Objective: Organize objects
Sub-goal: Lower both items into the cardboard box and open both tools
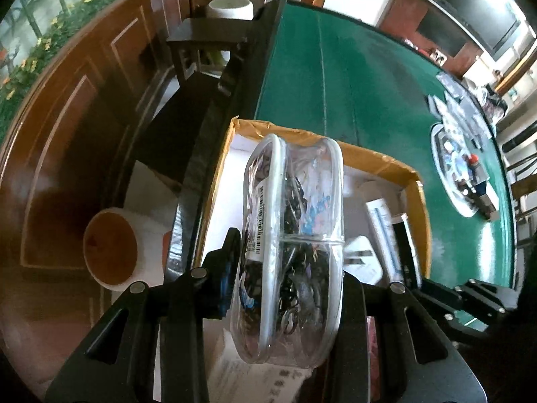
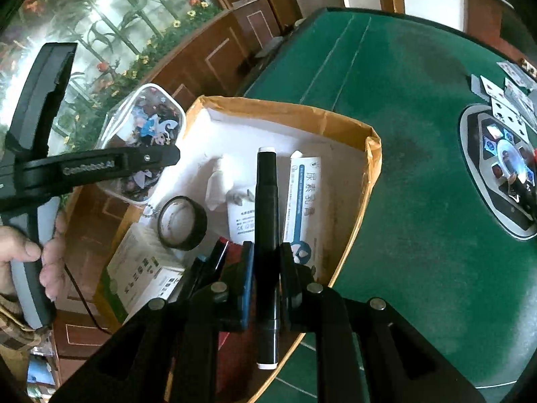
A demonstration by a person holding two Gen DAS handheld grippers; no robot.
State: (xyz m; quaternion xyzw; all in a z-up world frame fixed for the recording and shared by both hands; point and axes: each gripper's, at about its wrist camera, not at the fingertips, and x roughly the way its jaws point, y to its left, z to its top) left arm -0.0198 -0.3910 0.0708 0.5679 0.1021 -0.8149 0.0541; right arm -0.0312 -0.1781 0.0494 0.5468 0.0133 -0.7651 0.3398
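1. The left gripper [image 1: 288, 268] pinches a clear plastic pouch [image 1: 292, 235] with white piping along its edges; its jaws press on the pouch's two broad sides
2. The pouch hangs over the near left corner of an open cardboard box [image 1: 416, 181] with a white inside. It is packed with dark, tangled small items and blue-and-white printed pieces, and a white barcode label runs along one side; the print on it is too small to read
3. The right gripper [image 2: 265, 262] is nearly closed on a black marker [image 2: 266, 221] with white caps at both ends, held lengthwise between the jaws above the box
4. In the right wrist view the left gripper's side carries pale lettering that looks like "GenRobot.AI", slightly blurred, and a hand [image 2: 30, 252] grips its grey handle
5. Inside the box lie a roll of black tape [image 2: 183, 223], a white charger plug [image 2: 240, 215] with fine print that cannot be read, a white carton [image 2: 302, 208] with large blue Chinese characters down its face, and a white-and-green box [image 2: 144, 275] with dark Chinese print
6. The box sits at the edge of a green felt table [image 2: 419, 168]; playing cards [image 2: 506, 100] lie near the table's central control panel [image 2: 503, 164]
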